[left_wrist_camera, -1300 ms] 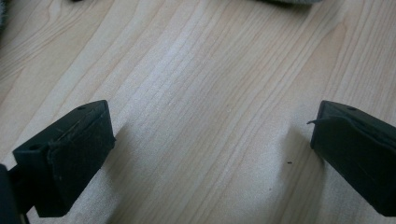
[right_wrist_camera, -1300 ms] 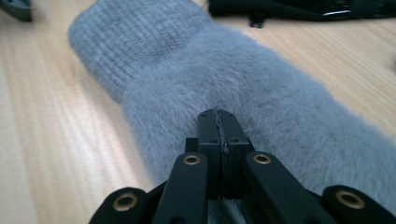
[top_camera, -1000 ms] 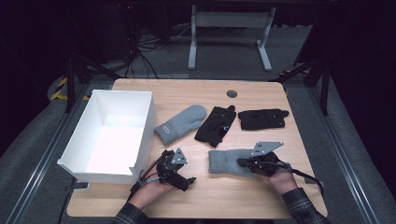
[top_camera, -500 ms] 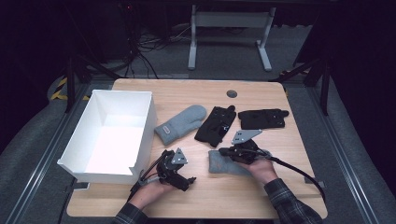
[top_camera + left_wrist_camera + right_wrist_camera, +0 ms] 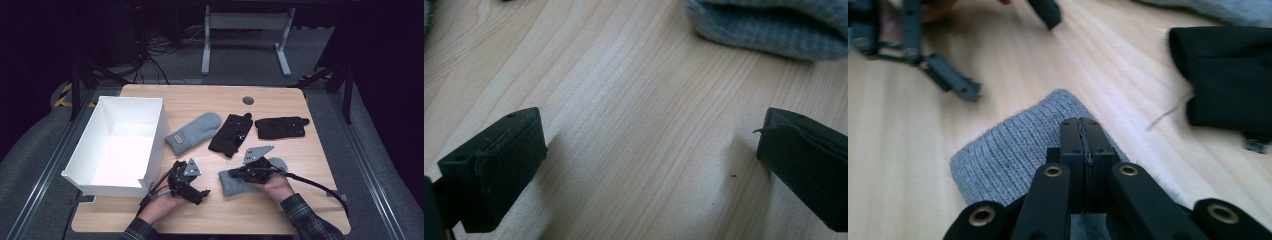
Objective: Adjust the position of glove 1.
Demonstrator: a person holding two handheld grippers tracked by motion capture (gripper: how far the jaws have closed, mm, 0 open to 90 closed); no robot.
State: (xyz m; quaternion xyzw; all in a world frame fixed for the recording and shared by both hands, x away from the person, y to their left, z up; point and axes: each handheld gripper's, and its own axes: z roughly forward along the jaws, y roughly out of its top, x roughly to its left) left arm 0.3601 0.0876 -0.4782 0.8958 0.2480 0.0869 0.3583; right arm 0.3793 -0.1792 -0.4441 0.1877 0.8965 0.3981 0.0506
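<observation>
1. The wooden table (image 5: 300, 210) bears everything; the person sits at its near edge.
2. A white box (image 5: 150, 135) stands open at the left side, its near corner just beside the left gripper.
3. One grey mitten (image 5: 192, 133) lies at mid-table, just right of the box, with a black glove (image 5: 229, 134) to its right and a second black glove (image 5: 280, 127) further right, towards the far right.
4. The other grey mitten (image 5: 235, 184) lies near the front edge, right of centre, under the right gripper; its ribbed cuff (image 5: 1003, 150) points left.
5. The right gripper (image 5: 235, 173) rests over this mitten, jaws pressed flat together above the knit; whether any fabric is pinched cannot be told.
6. The left gripper (image 5: 197, 192) sits low on bare wood, left of the mitten, jaws spread wide with nothing between them.
</observation>
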